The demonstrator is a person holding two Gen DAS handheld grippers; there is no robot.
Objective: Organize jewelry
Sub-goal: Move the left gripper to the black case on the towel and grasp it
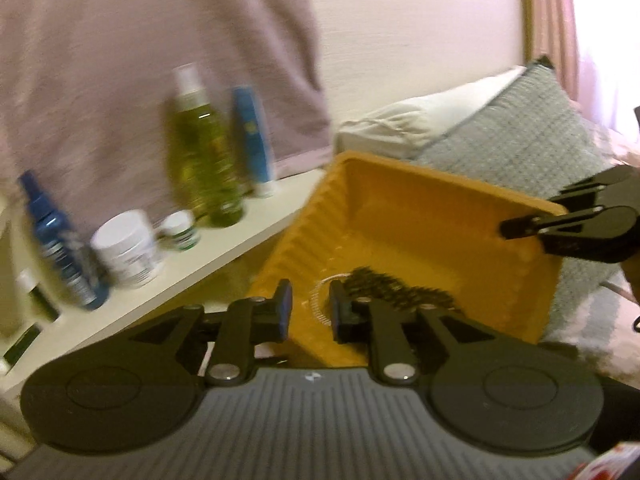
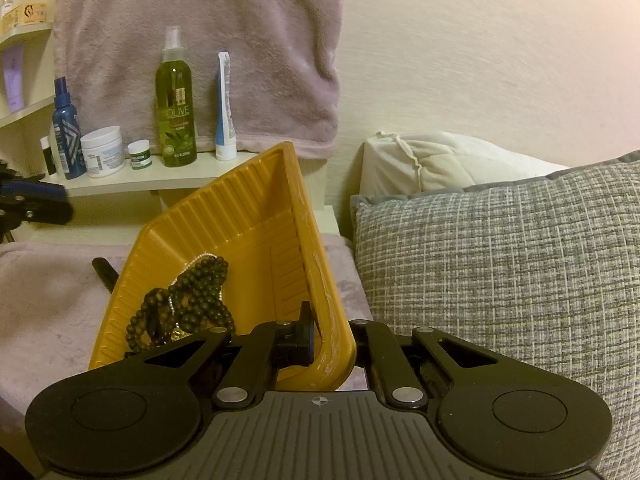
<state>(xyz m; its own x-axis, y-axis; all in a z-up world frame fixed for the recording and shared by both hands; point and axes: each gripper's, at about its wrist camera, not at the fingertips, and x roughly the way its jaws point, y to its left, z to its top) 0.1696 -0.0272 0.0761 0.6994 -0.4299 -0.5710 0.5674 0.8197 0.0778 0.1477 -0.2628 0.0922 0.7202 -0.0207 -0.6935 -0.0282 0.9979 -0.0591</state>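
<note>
A yellow ribbed tray (image 2: 248,220) is tilted up off the bed. My right gripper (image 2: 334,344) is shut on the tray's near corner rim and holds it; the gripper also shows in the left wrist view (image 1: 520,222) on the tray's far right corner. Dark beaded necklaces (image 2: 192,296) and a thin silver chain (image 2: 196,258) lie in the tray's low end. In the left wrist view the tray (image 1: 400,216) fills the middle, with the beads (image 1: 384,288) and chain (image 1: 320,300) just ahead of my left gripper (image 1: 311,312), which is open and empty beside the tray's near edge.
A white shelf (image 2: 168,184) holds a green olive spray bottle (image 2: 176,100), a blue tube (image 2: 225,108), white jars (image 2: 102,152) and a blue spray bottle (image 2: 66,132). A grey pillow (image 2: 500,280) lies at right, a pink towel (image 2: 200,40) hangs behind, and a pink blanket (image 2: 48,292) covers the bed.
</note>
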